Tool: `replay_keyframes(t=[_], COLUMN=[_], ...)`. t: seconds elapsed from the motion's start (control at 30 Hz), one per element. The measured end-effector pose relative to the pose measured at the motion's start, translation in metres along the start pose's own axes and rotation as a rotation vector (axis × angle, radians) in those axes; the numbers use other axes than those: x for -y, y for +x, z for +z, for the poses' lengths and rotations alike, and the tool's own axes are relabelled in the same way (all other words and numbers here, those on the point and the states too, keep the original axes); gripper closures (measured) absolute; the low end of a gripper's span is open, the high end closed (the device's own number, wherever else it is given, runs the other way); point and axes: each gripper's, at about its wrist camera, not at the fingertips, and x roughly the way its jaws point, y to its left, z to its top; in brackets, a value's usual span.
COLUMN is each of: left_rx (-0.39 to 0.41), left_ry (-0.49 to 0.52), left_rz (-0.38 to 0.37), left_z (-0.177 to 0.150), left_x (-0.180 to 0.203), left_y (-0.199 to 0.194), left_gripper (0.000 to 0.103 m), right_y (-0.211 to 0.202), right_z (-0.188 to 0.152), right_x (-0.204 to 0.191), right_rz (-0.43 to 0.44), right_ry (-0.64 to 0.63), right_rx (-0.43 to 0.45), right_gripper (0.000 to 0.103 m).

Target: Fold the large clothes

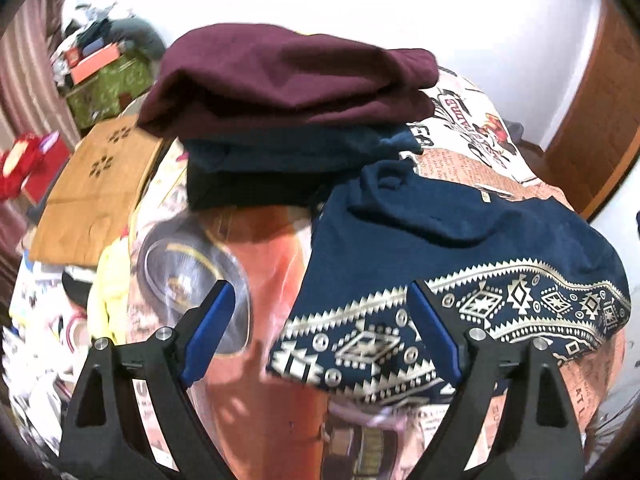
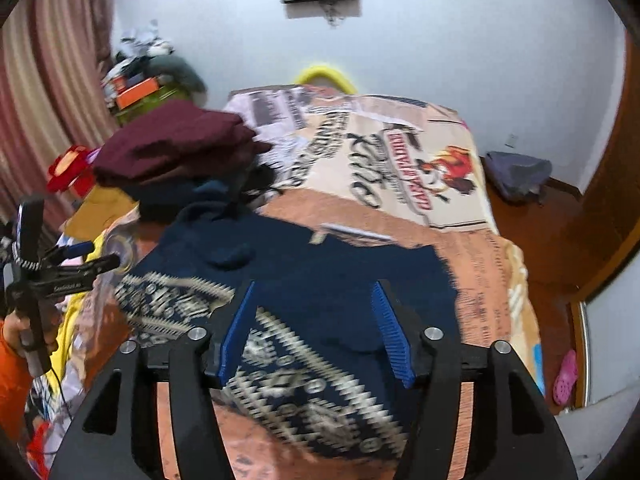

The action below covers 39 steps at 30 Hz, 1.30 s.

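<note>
A navy garment with a cream geometric border lies folded on the bed; it also shows in the right wrist view. Behind it stands a stack of folded clothes with a maroon piece on top, also in the right wrist view, over dark blue and black pieces. My left gripper is open and empty, above the garment's near left edge. My right gripper is open and empty over the garment's middle. The left gripper also shows at the far left of the right wrist view.
The bed carries a printed orange and cream cover. A brown cardboard box and yellow cloth lie at the left edge. A cluttered green box stands by the curtain. A wooden door is at the right.
</note>
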Motion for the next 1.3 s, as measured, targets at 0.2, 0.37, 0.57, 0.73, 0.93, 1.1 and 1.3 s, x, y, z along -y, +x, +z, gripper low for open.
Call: replay_keyframes(t=[0.2,0.37,0.57,0.73,0.93,1.1,1.3], left_rx=[-0.049,-0.151,-0.248,-0.302,-0.246,-0.209,-0.175], left_ry=[-0.11,-0.224,-0.394,-0.489,-0.479,-0.417,-0.414], left_rz=[-0.055,-0.189,-0.36,-0.508,-0.529,-0.464,-0.393], left_z=[-0.028,-0.05,-0.068,-0.068,-0.049,-0.03,-0.012], left_x=[-0.018,-0.034,-0.053,-0.054,-0.043,-0.022,-0.007], left_y=[0.003,0.022,0.049,0.078,0.097,0.109,0.106], left_gripper=[0.015,0.015,0.016,0.016,0.016,0.016,0.051], right_y=[0.026,0.055,0.091,0.086,0.09,0.088,0.086], right_z=[-0.016,-0.034,-0.059,-0.063,-0.062,-0.062,-0.059], right_x=[-0.034,-0.045,-0.05,-0.049,-0.049,-0.048,-0.044], right_rz=[-0.001,0.023,0.008,0.021,0.03,0.032,0.062], right_ry=[-0.077,-0.046,-0.048,-0.054,-0.043,-0.044,-0.017], right_rx=[-0.056,-0.124,-0.245,-0.218,-0.217,-0.211,-0.225], right_gripper=[0.044,0.044,0.044,0.043,0.041,0.04,0.04])
